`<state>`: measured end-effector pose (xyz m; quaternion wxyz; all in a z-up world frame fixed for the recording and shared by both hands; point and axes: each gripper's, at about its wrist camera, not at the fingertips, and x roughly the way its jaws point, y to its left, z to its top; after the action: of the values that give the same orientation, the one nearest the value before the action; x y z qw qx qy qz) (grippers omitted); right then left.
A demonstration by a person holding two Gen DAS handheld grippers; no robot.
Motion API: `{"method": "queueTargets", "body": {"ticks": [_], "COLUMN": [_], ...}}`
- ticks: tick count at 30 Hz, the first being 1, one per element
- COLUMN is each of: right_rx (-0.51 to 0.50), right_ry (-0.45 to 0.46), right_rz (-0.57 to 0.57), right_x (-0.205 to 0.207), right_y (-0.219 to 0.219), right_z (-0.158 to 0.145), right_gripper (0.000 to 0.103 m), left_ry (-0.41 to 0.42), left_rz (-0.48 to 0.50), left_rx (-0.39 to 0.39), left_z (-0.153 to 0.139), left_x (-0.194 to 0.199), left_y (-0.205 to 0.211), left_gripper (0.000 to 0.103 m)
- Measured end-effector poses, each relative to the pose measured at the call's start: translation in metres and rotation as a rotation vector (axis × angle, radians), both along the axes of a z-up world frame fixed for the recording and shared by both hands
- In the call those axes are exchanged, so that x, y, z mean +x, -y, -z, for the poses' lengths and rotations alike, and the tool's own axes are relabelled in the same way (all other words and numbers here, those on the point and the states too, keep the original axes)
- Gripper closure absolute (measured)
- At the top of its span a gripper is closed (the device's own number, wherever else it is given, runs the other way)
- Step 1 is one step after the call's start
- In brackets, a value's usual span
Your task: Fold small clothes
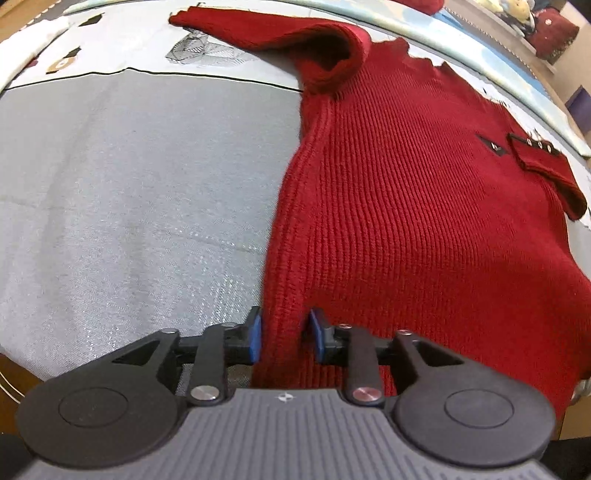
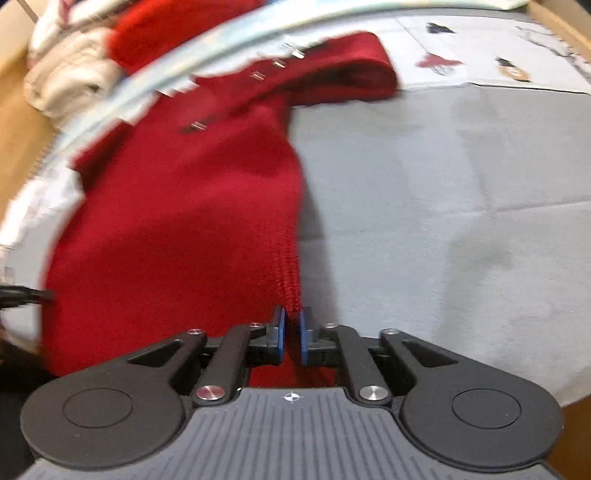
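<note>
on the grey worktop (image 1: pixel 129 192) a red sweater (image 1: pixel 424 206) lies spread, filling the view from 12 to 5 o'clock, one sleeve (image 1: pixel 258 33) reaching toward 11. left tool (image 1: pixel 285 334) sits at the hem's left edge, jaws part open, a fold of knit between them, the right pad clear of it. right tool (image 2: pixel 291 336), in a blurred view, is nearly closed, pinching the hem's right corner. more clothes (image 2: pixel 66 74) are heaped at 10 o'clock.

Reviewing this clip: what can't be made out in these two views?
- Left wrist view: sweater hem hidden behind left claw; right sleeve cut off by edge.
- Right wrist view: buttons smeared by motion blur; fabric pinched in right claw partly hidden.
</note>
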<state>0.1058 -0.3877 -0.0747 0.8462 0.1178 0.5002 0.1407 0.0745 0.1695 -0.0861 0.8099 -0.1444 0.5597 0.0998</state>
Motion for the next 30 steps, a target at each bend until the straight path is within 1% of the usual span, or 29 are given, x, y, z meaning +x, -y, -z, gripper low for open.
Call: {"method": "queueTargets", "body": {"ticks": [1, 2, 3, 4, 5, 9, 11, 13, 14, 15, 16, 17, 18, 19, 21, 22, 23, 24, 25, 26, 27, 28, 29, 30], "right_rx": [-0.007, -0.011, -0.018, -0.029, -0.046, -0.113, -0.166, -0.198, -0.204, -0.197, -0.181, -0.14, -0.08, 0.016, 0.309, 0.46, 0.556, 0.588, 0.526, 0.422, 0.321, 0.216, 0.083, 0.023], "right_ry": [0.004, 0.008, 0.007, 0.005, -0.002, -0.071, -0.091, -0.09, -0.085, -0.081, -0.077, -0.077, -0.074, -0.067, -0.045, -0.01, 0.027, 0.038, 0.033, -0.011, -0.102, -0.167, -0.207, -0.218], "right_rz": [0.002, 0.005, 0.014, 0.02, 0.021, -0.032, -0.074, -0.104, -0.111, -0.115, -0.114, -0.114, -0.112, -0.109, -0.075, -0.061, -0.051, -0.043, -0.034, -0.017, 0.014, 0.019, -0.004, -0.029], "right_x": [0.002, 0.004, 0.008, 0.006, 0.007, 0.006, 0.005, 0.001, 0.0, -0.001, -0.001, -0.003, -0.003, -0.003, -0.003, -0.005, -0.008, -0.009, -0.009, -0.009, -0.006, -0.005, -0.006, -0.008], "right_y": [-0.002, -0.003, -0.003, -0.003, -0.005, -0.019, -0.027, -0.034, -0.036, -0.035, -0.034, -0.032, -0.029, -0.023, -0.007, 0.004, 0.015, 0.021, 0.023, 0.021, 0.017, 0.011, 0.0, -0.008], "right_z": [0.003, 0.006, 0.008, 0.008, 0.011, 0.026, 0.032, 0.032, 0.031, 0.029, 0.027, 0.023, 0.018, 0.011, -0.006, -0.016, -0.026, -0.029, -0.028, -0.021, -0.005, 0.009, 0.021, 0.026], "right_gripper": [0.089, 0.078, 0.07, 0.06, 0.057, 0.057, 0.057, 0.057, 0.064, 0.071, 0.086, 0.091, 0.091, 0.092, 0.092, 0.093, 0.093, 0.093, 0.093, 0.093, 0.093, 0.093, 0.092, 0.092], "left_ry": [-0.003, -0.007, -0.014, -0.022, -0.037, -0.074, -0.083, -0.086, -0.086, -0.083, -0.069, -0.039, -0.003, 0.034, 0.087, 0.091, 0.083, 0.064, 0.042, 0.026, 0.013, 0.003, -0.009, -0.022], "left_rz": [0.007, 0.016, 0.02, 0.024, 0.026, 0.037, 0.051, 0.067, 0.074, 0.081, 0.079, 0.054, 0.024, -0.003, -0.024, -0.016, -0.002, 0.014, 0.03, 0.041, 0.05, 0.058, 0.068, 0.081], "left_rx": [-0.002, -0.006, -0.012, -0.02, -0.03, -0.04, -0.037, -0.032, -0.031, -0.029, -0.025, 0.004, 0.03, 0.045, 0.072, 0.086, 0.099, 0.112, 0.122, 0.126, 0.128, 0.129, 0.132, 0.138], "left_z": [0.0, 0.001, 0.003, 0.004, 0.007, 0.011, 0.011, 0.011, 0.01, 0.009, 0.007, 0.002, -0.005, -0.012, -0.027, -0.029, -0.029, -0.026, -0.023, -0.019, -0.017, -0.015, -0.013, -0.008], "left_x": [0.0, 0.001, 0.001, 0.001, 0.0, -0.003, -0.006, -0.007, -0.008, -0.008, -0.009, -0.013, -0.015, -0.018, -0.021, -0.021, -0.021, -0.021, -0.02, -0.019, -0.018, -0.019, -0.02, -0.018], "left_y": [0.002, 0.003, 0.004, 0.004, 0.004, 0.005, 0.007, 0.009, 0.009, 0.009, 0.007, 0.005, 0.002, -0.002, -0.005, -0.004, -0.002, 0.001, 0.003, 0.006, 0.008, 0.01, 0.013, 0.012], "left_gripper": [0.064, 0.059, 0.056, 0.051, 0.05, 0.049, 0.049, 0.05, 0.052, 0.059, 0.092, 0.091, 0.091, 0.091, 0.091, 0.091, 0.09, 0.09, 0.09, 0.09, 0.09, 0.09, 0.09, 0.09]}}
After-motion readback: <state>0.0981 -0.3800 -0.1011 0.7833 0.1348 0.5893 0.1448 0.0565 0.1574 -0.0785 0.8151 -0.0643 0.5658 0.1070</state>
